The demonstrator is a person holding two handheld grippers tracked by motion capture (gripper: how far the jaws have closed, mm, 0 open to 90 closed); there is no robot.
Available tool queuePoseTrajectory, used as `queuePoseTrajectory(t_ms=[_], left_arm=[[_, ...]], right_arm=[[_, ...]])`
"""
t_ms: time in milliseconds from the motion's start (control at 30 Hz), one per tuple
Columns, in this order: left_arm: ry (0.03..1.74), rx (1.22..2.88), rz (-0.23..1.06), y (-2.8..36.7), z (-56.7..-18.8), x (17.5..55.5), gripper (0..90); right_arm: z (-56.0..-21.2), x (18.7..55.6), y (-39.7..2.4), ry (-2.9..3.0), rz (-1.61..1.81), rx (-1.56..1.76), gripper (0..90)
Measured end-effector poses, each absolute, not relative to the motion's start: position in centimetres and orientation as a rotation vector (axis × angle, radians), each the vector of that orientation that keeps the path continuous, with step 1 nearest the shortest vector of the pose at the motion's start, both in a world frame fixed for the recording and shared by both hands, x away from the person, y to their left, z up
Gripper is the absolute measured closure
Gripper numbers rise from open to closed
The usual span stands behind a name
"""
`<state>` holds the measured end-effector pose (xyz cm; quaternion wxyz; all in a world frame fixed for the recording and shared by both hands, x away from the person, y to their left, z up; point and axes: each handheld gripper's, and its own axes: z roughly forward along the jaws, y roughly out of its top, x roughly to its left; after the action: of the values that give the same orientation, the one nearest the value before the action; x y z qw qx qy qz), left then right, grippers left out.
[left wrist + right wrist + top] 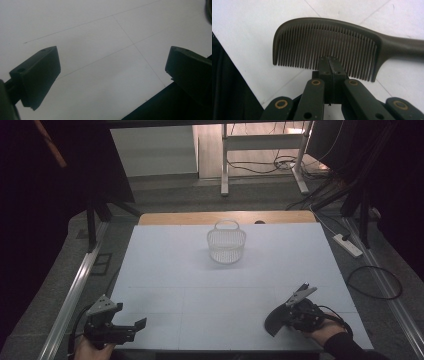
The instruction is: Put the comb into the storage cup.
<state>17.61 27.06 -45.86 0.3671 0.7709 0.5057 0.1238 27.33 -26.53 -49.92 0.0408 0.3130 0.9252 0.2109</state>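
Clearly the right gripper is pinching the dark plastic comb by its teeth, comb just ahead of its tips; light, stiff, prob. slippery, so spine grip's safer. Left gripper spread, holding 0 things.

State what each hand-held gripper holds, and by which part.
The right hand-held gripper clamps a dark comb by its teeth, near their middle. The left hand-held gripper stands open and holds nothing.
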Motion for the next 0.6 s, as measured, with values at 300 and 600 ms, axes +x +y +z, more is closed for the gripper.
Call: queuePoseTrajectory(t_ms=[300,600], left_arm=[[1.297,1.985,0.314,27.0,-45.9,17.7,1.0],[1.300,1.980,0.312,27.0,-45.9,17.7,1.0]], right_arm=[[-50.1,28.2,-25.1,2.820,0.673,0.946,89.2],[-50.3,29.7,-23.5,2.797,0.703,0.952,89.3]])
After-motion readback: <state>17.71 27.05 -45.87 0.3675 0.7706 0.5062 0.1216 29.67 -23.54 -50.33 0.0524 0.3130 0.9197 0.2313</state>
